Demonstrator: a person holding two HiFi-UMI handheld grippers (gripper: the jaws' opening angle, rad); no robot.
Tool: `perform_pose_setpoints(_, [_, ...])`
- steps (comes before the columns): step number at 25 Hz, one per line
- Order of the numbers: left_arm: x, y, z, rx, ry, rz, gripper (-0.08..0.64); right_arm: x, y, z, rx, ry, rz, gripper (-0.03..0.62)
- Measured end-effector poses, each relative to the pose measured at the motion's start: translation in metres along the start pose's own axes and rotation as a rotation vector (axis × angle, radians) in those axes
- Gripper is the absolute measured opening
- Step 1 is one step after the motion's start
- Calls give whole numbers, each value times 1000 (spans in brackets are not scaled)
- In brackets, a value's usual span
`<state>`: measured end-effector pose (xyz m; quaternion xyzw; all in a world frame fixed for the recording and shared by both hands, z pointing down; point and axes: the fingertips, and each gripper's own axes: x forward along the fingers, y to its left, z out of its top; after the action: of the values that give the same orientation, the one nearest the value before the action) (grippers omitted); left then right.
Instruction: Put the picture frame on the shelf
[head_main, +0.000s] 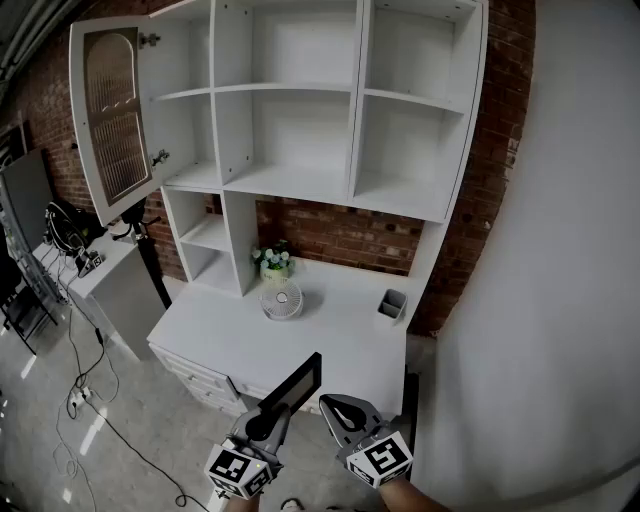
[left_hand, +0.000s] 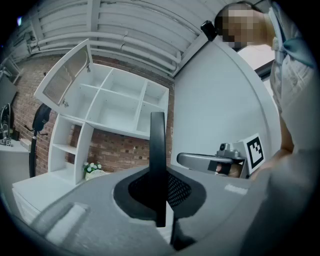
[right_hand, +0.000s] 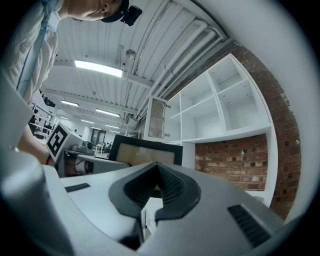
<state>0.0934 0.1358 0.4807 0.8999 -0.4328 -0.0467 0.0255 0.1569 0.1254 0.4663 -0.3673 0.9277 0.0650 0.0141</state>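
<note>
In the head view my left gripper (head_main: 270, 412) is low in front of the white desk (head_main: 230, 335) and shut on the bottom edge of a black picture frame (head_main: 292, 384), which rises tilted to the upper right. From the left gripper view the frame (left_hand: 158, 160) appears edge-on as a dark upright bar pinched between the jaws of that gripper (left_hand: 160, 205). My right gripper (head_main: 342, 408) hovers just right of it, shut and empty. The right gripper view shows its closed jaws (right_hand: 156, 184) and the frame's beige face (right_hand: 144, 151) beyond. The white shelf unit (head_main: 300, 185) stands ahead.
On the desk are a small round fan (head_main: 282, 300), a pot of flowers (head_main: 274, 262) and a grey cup (head_main: 392, 304). A glazed cabinet door (head_main: 115, 115) hangs open at upper left. A white wall (head_main: 560, 300) is close on the right. Cables lie on the floor (head_main: 90, 405).
</note>
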Motion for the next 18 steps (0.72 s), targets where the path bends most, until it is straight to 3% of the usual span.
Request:
perform_pose_setpoints(14, [-7, 14, 5, -1, -2, -22, 17, 17, 10, 1, -23, 12, 6, 14])
perform_pose_setpoints(18, [-11, 19, 6, -3, -2, -22, 17, 25, 22, 3, -17, 9, 62, 14])
